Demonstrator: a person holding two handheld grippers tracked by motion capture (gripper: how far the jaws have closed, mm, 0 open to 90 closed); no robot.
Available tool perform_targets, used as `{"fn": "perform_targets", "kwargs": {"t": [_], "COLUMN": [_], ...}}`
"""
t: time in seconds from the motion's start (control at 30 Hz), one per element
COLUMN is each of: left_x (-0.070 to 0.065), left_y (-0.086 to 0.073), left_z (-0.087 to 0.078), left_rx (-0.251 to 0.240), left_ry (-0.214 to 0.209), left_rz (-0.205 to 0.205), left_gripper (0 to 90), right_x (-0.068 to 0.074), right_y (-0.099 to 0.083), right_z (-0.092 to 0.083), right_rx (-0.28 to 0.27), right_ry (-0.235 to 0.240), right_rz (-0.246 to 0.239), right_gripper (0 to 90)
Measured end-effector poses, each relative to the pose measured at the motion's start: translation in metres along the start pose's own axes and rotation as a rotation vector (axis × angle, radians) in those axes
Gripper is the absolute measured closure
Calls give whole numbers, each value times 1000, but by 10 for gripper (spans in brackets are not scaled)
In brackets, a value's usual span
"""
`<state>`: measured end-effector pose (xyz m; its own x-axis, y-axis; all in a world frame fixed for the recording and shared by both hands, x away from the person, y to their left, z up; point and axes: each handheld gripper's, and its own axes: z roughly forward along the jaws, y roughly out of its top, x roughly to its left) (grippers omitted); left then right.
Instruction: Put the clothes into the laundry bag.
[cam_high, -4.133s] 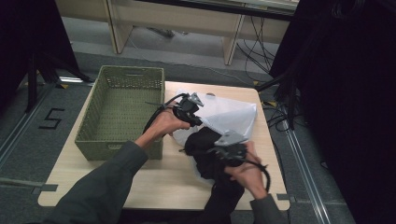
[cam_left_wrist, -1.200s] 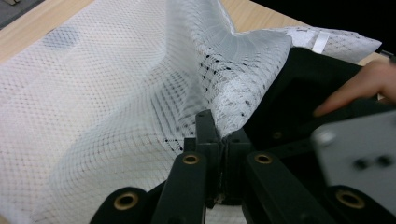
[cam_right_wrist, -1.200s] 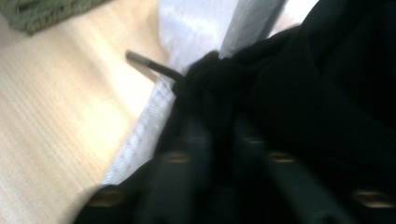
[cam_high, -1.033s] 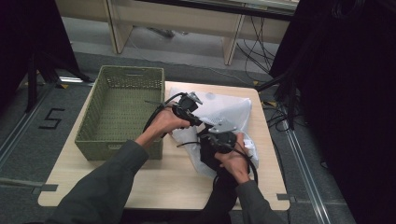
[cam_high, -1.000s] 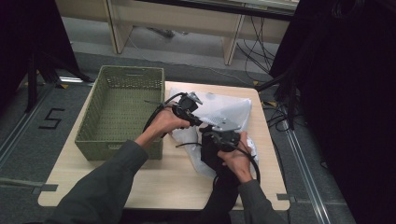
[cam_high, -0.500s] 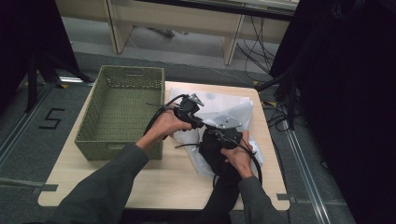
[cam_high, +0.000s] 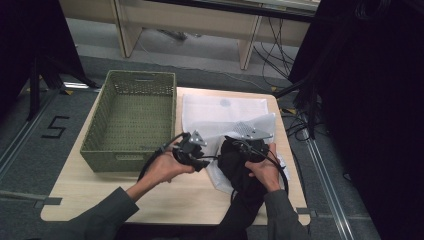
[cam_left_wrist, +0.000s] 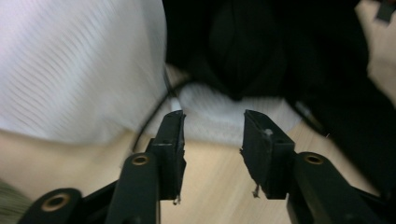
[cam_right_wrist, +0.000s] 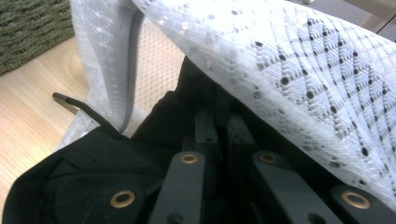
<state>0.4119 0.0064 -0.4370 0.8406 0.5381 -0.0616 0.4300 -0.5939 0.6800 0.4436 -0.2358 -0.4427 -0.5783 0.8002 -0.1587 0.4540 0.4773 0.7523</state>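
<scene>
We see the black garment (cam_high: 239, 162) partly inside the white mesh bag (cam_high: 225, 112), just right of the green basket (cam_high: 131, 120). The right gripper (cam_right_wrist: 218, 122) is clenched on the garment. The left gripper (cam_left_wrist: 212, 135), its jaws just opening, holds nothing.

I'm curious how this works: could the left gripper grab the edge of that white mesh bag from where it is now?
Probably yes. The left gripper has open jaws, empty between, and the white mesh bag has its edge just ahead, with bare table before it.
</scene>
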Motion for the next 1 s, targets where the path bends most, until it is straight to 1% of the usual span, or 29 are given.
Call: {"fn": "perform_targets", "kwargs": {"t": [0.03,0.07,0.1,0.13,0.17,0.2,0.27,0.3,0.33,0.37,0.4,0.43,0.47,0.5,0.53,0.57,0.6,0.63,0.67,0.7,0.77,0.8,0.83,0.87,0.9,0.93,0.97,1.0], "left_x": [1,1,0,1,1,1,-2,-2,-4,-4,-6,-8,-10,-18,-19,-18,-18,-18,-18,-18,-18,-19,-19,-19,-17,-16,-15,-15], "left_y": [-7,-7,-12,-13,-12,-12,-8,-8,-6,-6,-6,-6,-6,-7,-8,-9,-10,-12,-13,-13,-15,-18,-21,-21,-26,-29,-35,-37], "left_z": [17,17,34,41,45,45,58,58,67,67,72,76,80,84,85,84,83,82,81,81,78,76,72,72,66,61,48,43], "left_rx": [37,37,61,73,67,67,43,43,64,64,68,82,84,29,31,21,23,17,17,17,18,20,7,7,-21,-30,-54,-43], "left_ry": [-37,-37,-48,-43,-35,-35,-43,-43,-44,-44,-37,-35,-37,28,63,57,61,56,46,46,39,48,41,41,35,29,6,-6], "left_rz": [-35,-35,-88,-97,-115,-115,-147,-147,-144,-144,-142,-133,-107,-71,-25,-18,-8,18,15,15,41,49,56,56,38,24,1,20], "left_gripper": [550,524,495,477,446,431,385,373,357,350,350,372,372,467,546,638,720,800,847,866,873,875,877,877,877,877,878,878], "right_x": [1,1,1,1,2,0,0,1,1,1,2,2,2,0,0,1,1,3,2,2,2,1,-1,-1,-2,-2,-1,-1], "right_y": [1,1,1,1,1,1,1,1,1,1,1,2,2,1,1,1,1,1,2,2,3,3,4,4,5,5,5,5], "right_z": [1,1,2,2,1,2,1,2,2,2,0,1,1,1,1,1,1,0,0,-2,-3,-3,-4,-4,-6,-6,-8,-7], "right_rx": [-4,-4,-21,-20,1,-19,-19,-22,-23,-23,3,-20,-20,-23,-18,-18,-18,-3,-4,6,0,-7,-20,-20,-22,-22,-9,-9], "right_ry": [6,6,-9,-7,3,-3,-2,-1,-2,-2,8,1,1,-2,0,-3,-4,1,-2,4,-2,-8,-13,-13,-17,-17,-19,-23], "right_rz": [-12,-12,-15,-11,-2,-13,-13,-14,-12,-12,-4,-4,-4,-19,-19,-14,-14,3,-15,-19,-15,-28,-45,-45,-43,-43,-24,-23], "right_gripper": [869,869,868,868,867,867,865,864,863,863,863,860,860,860,861,862,864,866,867,868,871,872,873,873,875,875,876,875]}}
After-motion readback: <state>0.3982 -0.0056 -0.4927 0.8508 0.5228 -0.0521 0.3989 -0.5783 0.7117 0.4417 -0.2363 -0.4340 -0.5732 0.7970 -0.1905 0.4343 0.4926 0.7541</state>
